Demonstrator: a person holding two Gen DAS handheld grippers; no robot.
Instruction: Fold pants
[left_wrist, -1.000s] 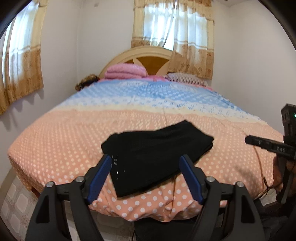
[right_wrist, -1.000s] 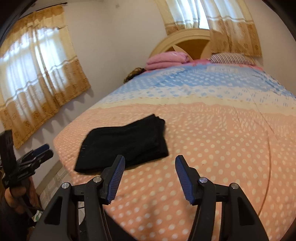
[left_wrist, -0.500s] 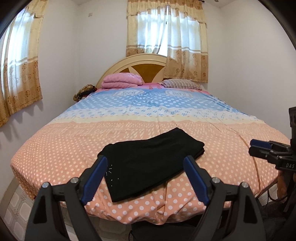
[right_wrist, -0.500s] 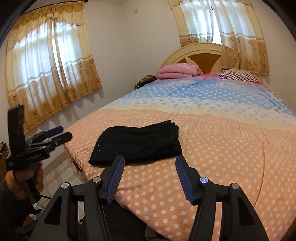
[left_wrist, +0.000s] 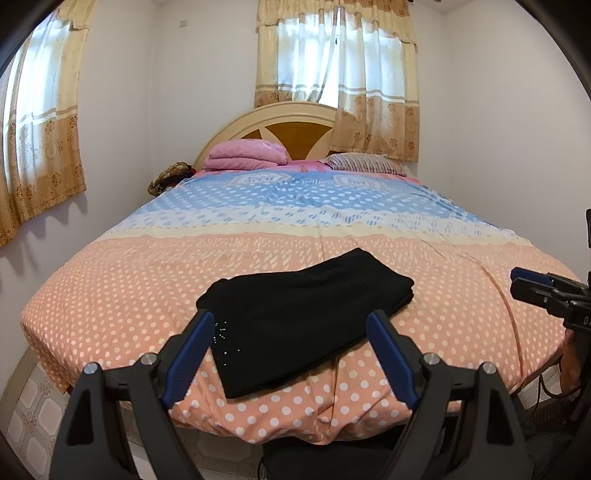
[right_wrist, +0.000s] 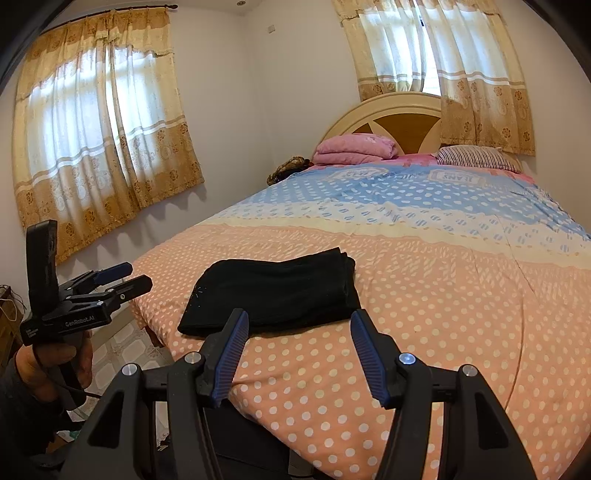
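So the black pants (left_wrist: 303, 317) are folded into a compact flat bundle, lying on the orange polka-dot end of the bed (left_wrist: 110, 295) — near the foot edge, toward the side of the bed closest to the window curtain (right_wrist: 99, 140). A few tiny sparkly dots show on the corner of the pants nearest the foot edge.

Left tool (left_wrist: 291, 354) hangs short of the foot of the bed, pointed at the pants. Its blue pads have just been spreading and now stand wide apart with nothing between them; the pants only show through the gap, not touched. Right tool (right_wrist: 297, 350) sits off the foot edge too, on the far side of the pants from the curtain, jaws apart and gripping nothing — only bedspread beyond them.

Up at the head of the bed, well away from the pants, there's a folded pink blanket (left_wrist: 245, 155) and a striped pillow (left_wrist: 365, 164) against the headboard (left_wrist: 291, 125). The person's hand (right_wrist: 55, 365) shows on the left tool's handle.
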